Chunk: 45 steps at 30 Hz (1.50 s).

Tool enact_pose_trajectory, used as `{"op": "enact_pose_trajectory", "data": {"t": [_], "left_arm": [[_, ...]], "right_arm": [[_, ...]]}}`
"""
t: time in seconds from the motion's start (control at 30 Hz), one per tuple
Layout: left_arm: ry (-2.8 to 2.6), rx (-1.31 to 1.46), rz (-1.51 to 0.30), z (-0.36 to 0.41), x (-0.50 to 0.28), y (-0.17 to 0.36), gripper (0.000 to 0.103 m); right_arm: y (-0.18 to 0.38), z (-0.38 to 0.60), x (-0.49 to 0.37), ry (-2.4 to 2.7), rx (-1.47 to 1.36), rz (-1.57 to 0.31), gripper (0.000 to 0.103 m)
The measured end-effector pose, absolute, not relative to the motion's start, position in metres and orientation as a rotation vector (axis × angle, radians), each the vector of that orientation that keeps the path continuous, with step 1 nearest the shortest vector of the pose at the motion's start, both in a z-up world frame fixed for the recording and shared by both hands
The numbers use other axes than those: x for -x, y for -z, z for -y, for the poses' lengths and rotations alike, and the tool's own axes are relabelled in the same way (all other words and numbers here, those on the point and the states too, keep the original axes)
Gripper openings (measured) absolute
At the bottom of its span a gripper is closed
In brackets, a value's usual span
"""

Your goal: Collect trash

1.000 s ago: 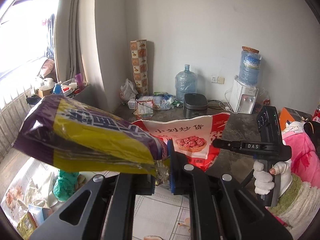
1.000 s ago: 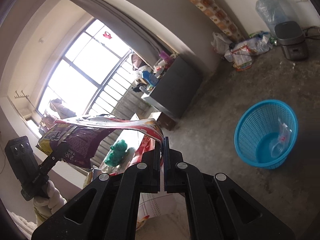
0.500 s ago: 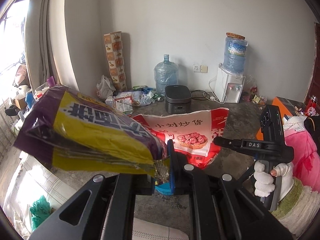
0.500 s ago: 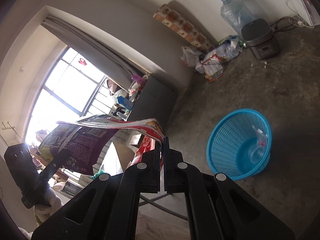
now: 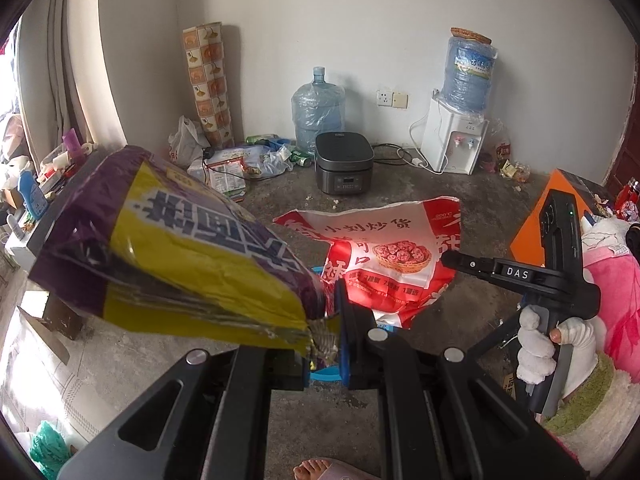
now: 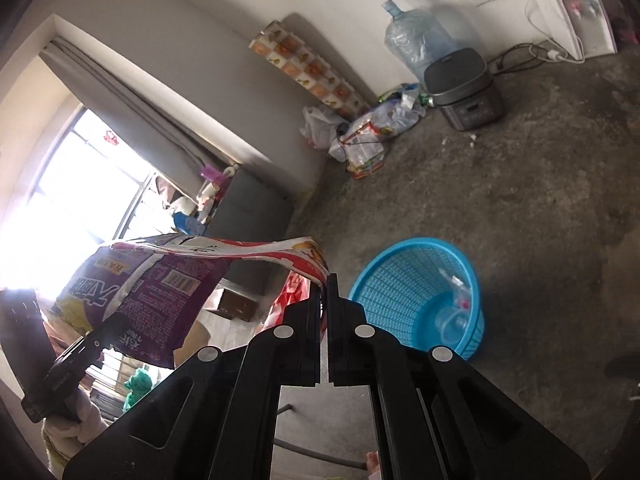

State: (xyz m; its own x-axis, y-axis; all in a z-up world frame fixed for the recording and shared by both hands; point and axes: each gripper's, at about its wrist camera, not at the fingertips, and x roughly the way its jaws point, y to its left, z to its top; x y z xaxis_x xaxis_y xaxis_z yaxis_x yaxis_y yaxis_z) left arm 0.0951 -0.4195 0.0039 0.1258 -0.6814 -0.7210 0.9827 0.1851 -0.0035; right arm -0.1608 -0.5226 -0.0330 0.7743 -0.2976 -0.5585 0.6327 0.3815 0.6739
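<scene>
My left gripper is clenched on the crimped end of a purple and yellow snack bag, held up above the concrete floor. My right gripper is clamped on the edge of a red and white printed plastic bag. The right view shows what the left mostly hides: a round blue plastic mesh basket standing on the floor just beyond my fingers, holding clear plastic wrappers. The left view shows only a sliver of its rim, but it does show my gloved right hand.
</scene>
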Motion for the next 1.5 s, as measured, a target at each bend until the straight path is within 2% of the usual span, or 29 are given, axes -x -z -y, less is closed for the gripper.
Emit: {"op": "enact_pose_trajectory", "data": {"t": [0.33,0.57,0.63,0.67,0.7,0.73,0.8,1.0,1.27,1.5], "left_arm": [[1.321,-0.550,-1.040,0.478,-0.124,0.058,0.010],[1.290,-0.675,-1.212,0.525,-0.127,0.109,0.010],[1.265,-0.723,-1.237,0.538,-0.128,0.125,0.011],[1.254,-0.746,-1.241,0.544,-0.128,0.132,0.014],[1.237,-0.764,-1.237,0.549,-0.129,0.138,0.025],[1.208,-0.777,-1.229,0.552,-0.131,0.142,0.040],[1.162,-0.774,-1.226,0.553,-0.137,0.148,0.045],[1.128,-0.720,-1.218,0.545,-0.150,0.135,0.057],[1.099,-0.662,-1.163,0.530,-0.157,0.105,0.062],[1.149,-0.578,-1.089,0.513,-0.148,0.055,0.066]], "right_arm": [[0.074,0.540,0.158,0.822,-0.981,-0.606,0.001],[0.102,0.558,0.135,0.856,-1.046,-0.743,0.002],[0.114,0.567,0.125,0.861,-1.090,-0.787,0.006],[0.121,0.570,0.120,0.856,-1.118,-0.804,0.010],[0.129,0.574,0.113,0.843,-1.140,-0.825,0.012],[0.138,0.576,0.107,0.828,-1.164,-0.844,0.019],[0.155,0.578,0.096,0.764,-1.217,-0.852,0.026],[0.165,0.570,0.090,0.686,-1.282,-0.835,0.035],[0.139,0.563,0.110,0.696,-1.273,-0.754,0.036],[0.110,0.552,0.116,0.719,-1.181,-0.733,0.037]]}}
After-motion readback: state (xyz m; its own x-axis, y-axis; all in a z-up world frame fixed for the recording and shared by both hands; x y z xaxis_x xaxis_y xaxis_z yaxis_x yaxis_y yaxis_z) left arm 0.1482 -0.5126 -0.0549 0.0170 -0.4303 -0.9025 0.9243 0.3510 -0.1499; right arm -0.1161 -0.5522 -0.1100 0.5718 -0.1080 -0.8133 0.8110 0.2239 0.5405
